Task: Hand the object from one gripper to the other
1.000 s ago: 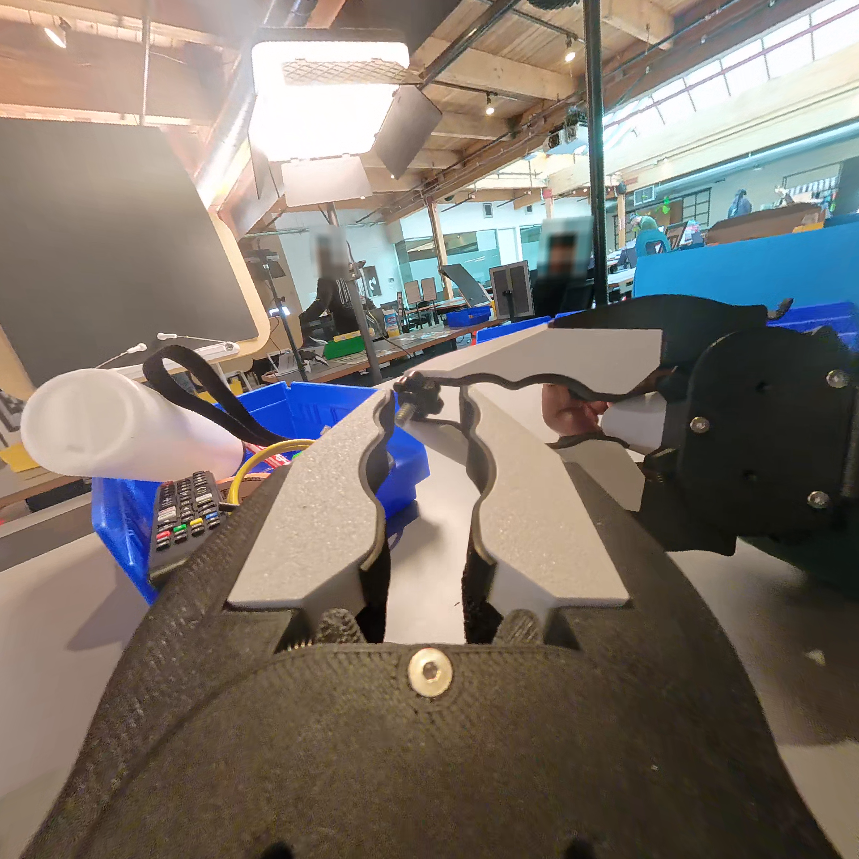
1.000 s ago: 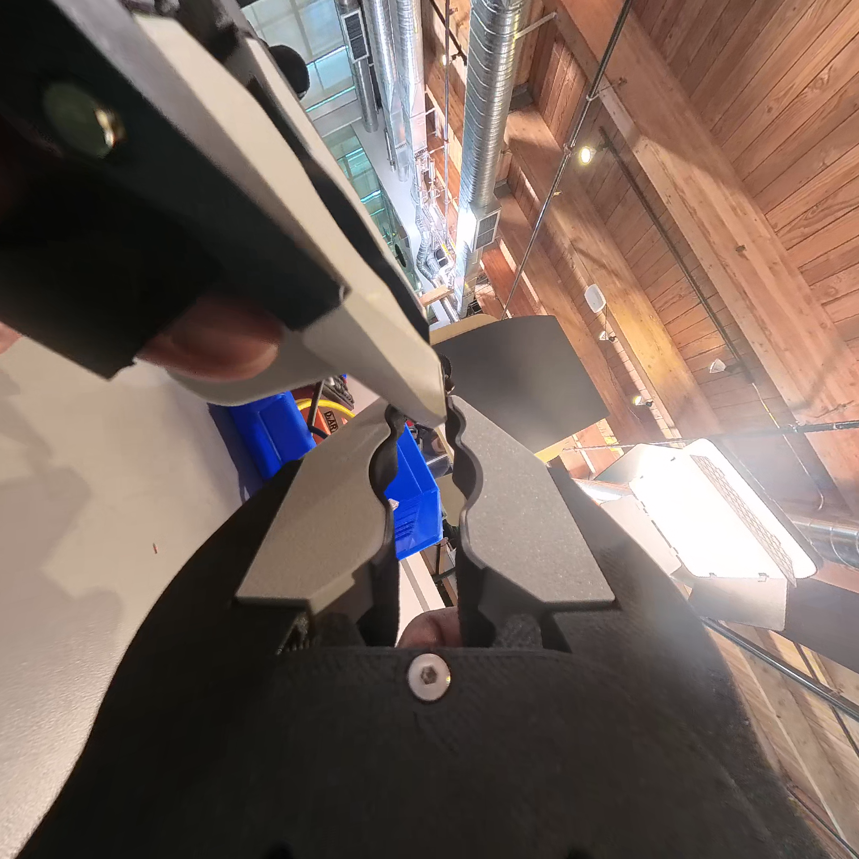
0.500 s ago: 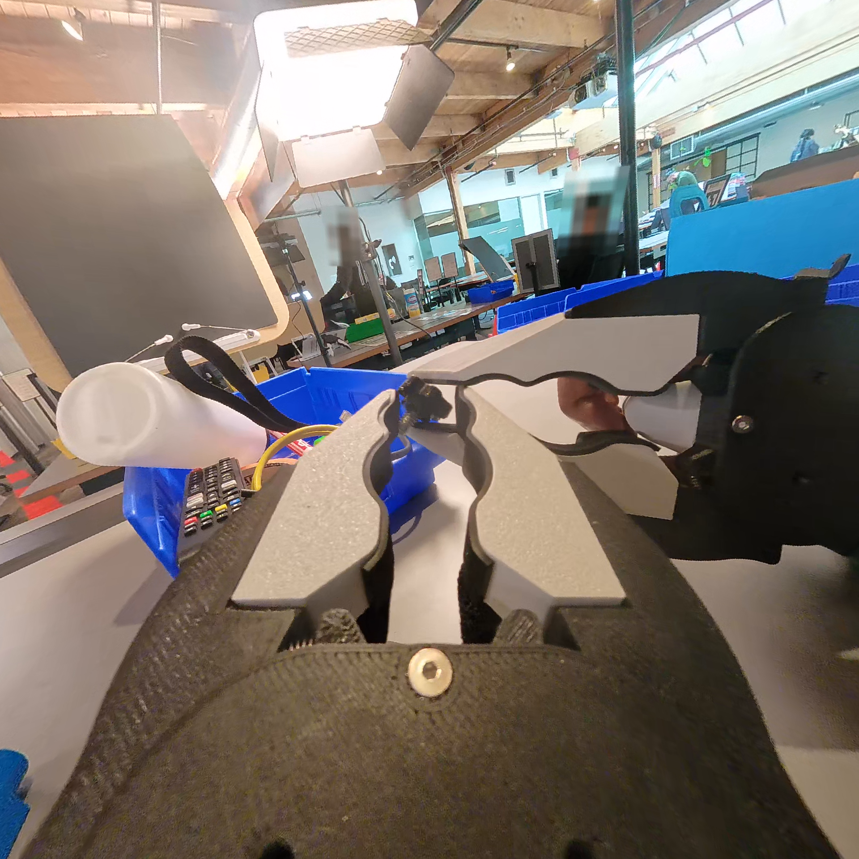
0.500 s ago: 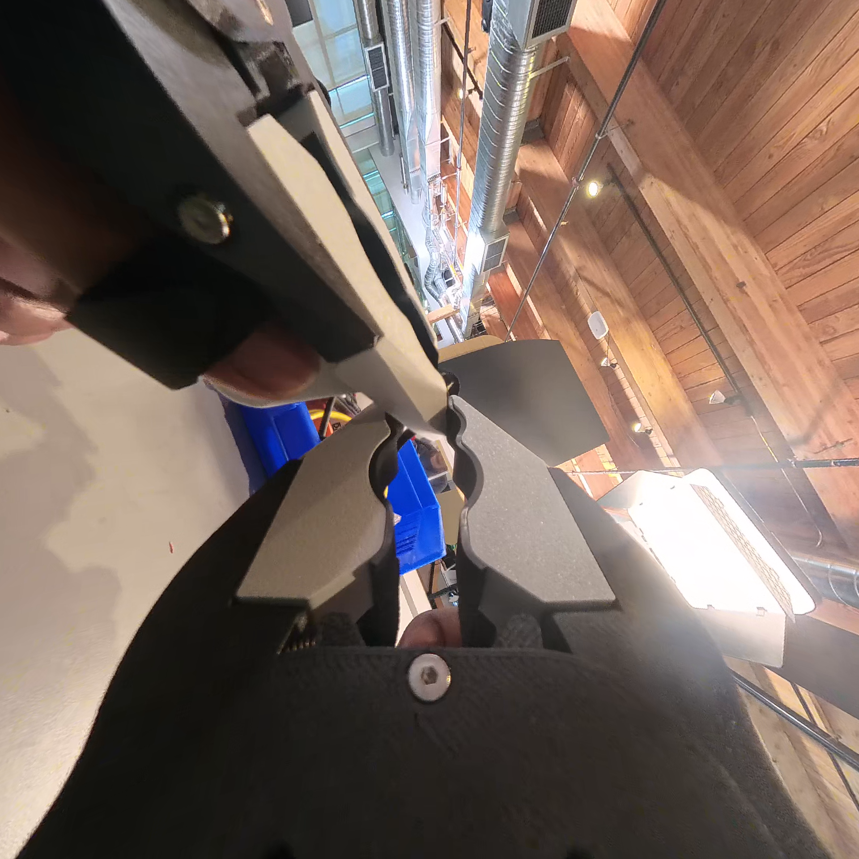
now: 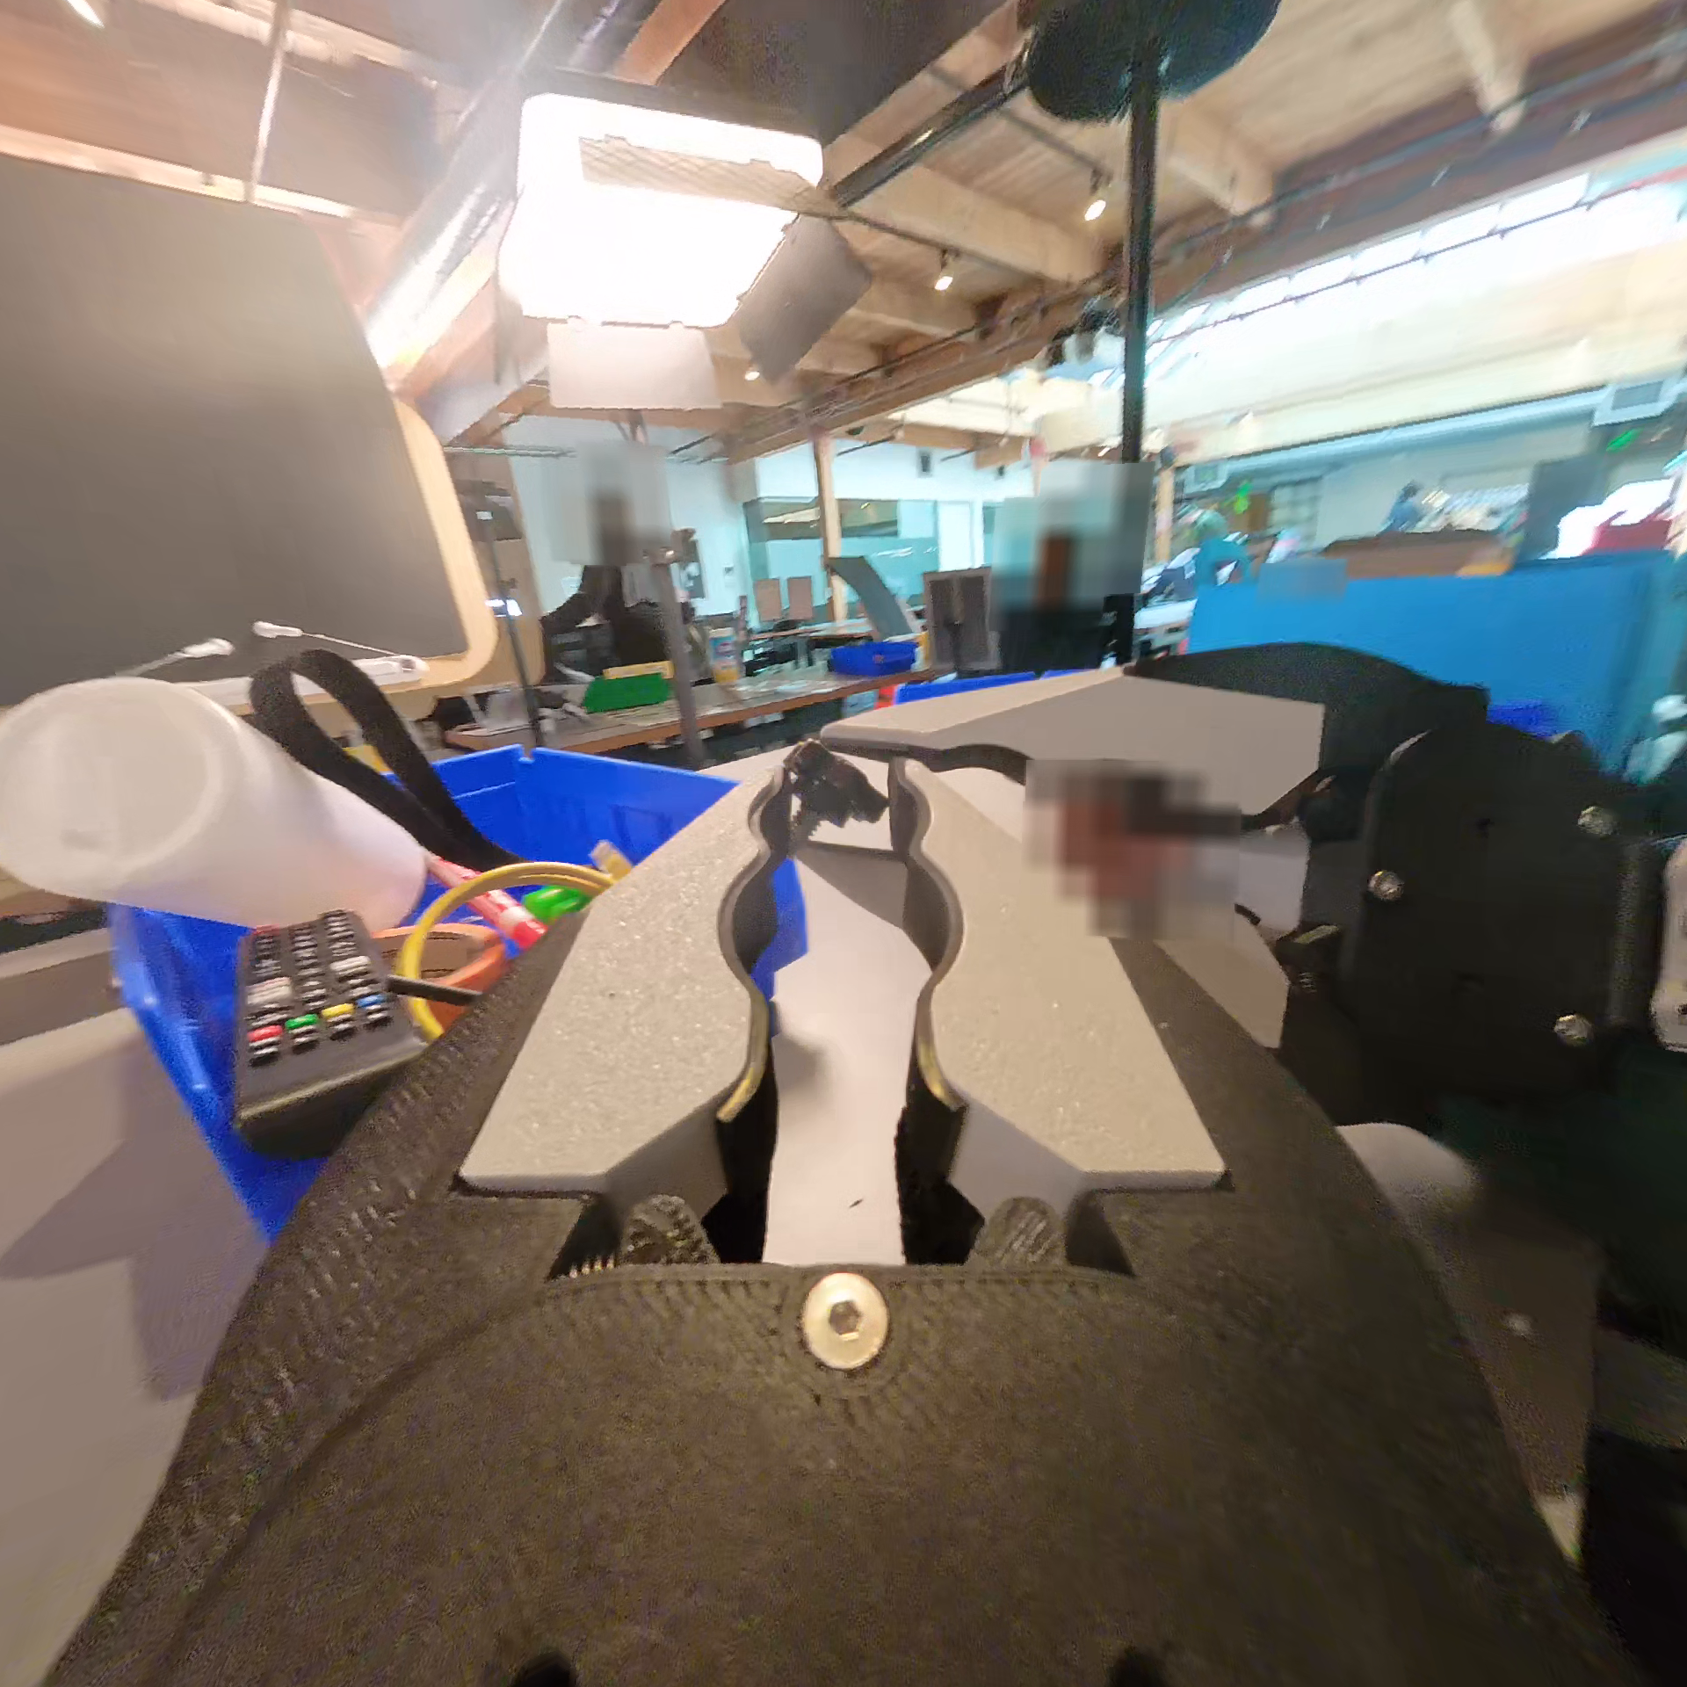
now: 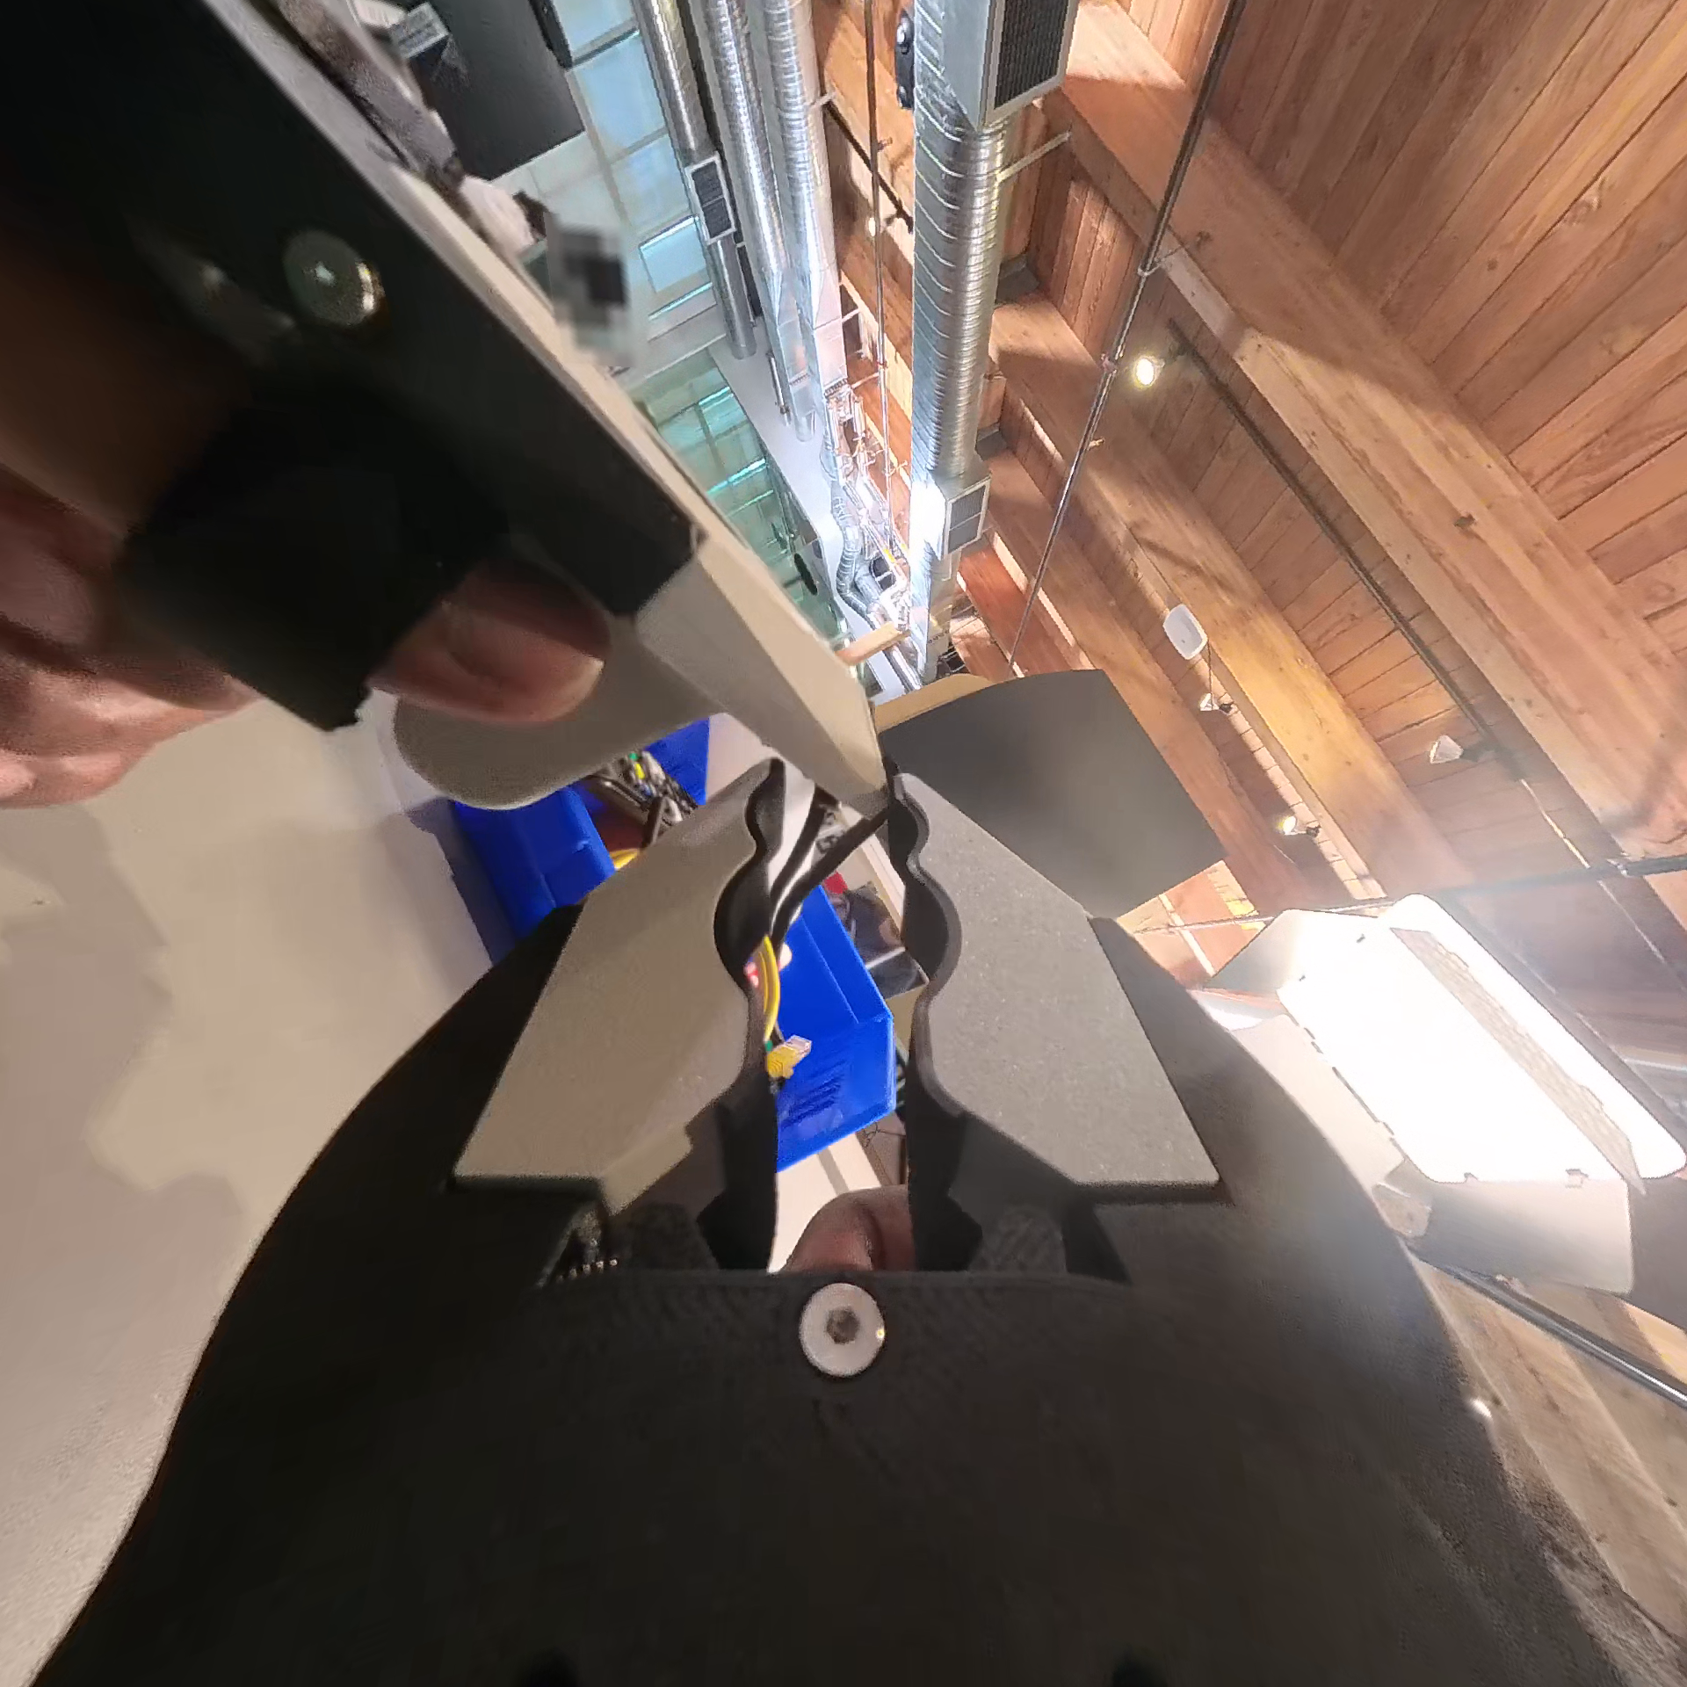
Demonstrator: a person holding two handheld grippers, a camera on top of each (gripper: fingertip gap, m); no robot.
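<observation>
A small black object with thin black strands [image 5: 835,792] sits between the fingertips of my left gripper [image 5: 838,774], touching both. The left jaws stand narrow and look shut on it. My right gripper [image 5: 820,787] comes in from the right, turned on its side, with its tips around the same spot. In the right wrist view my right gripper [image 6: 838,803] has its jaws parted. The black strands [image 6: 803,858] hang in the gap against one finger, and a grey finger of the left gripper [image 6: 776,694] pokes in between the tips. Both grippers are held above the grey table [image 5: 91,1187].
A blue bin [image 5: 566,803] stands on the table to the left and ahead, holding a black remote control [image 5: 310,1013], a white tube [image 5: 183,803], a yellow cable [image 5: 493,904] and a black strap [image 5: 365,730]. A bright light panel [image 5: 639,210] hangs overhead. My left and right fingertips are right by each other.
The right gripper's jaws have spread wider and the black strands now show between them. The left jaws stay narrow on the object. Both grippers shifted slightly.
</observation>
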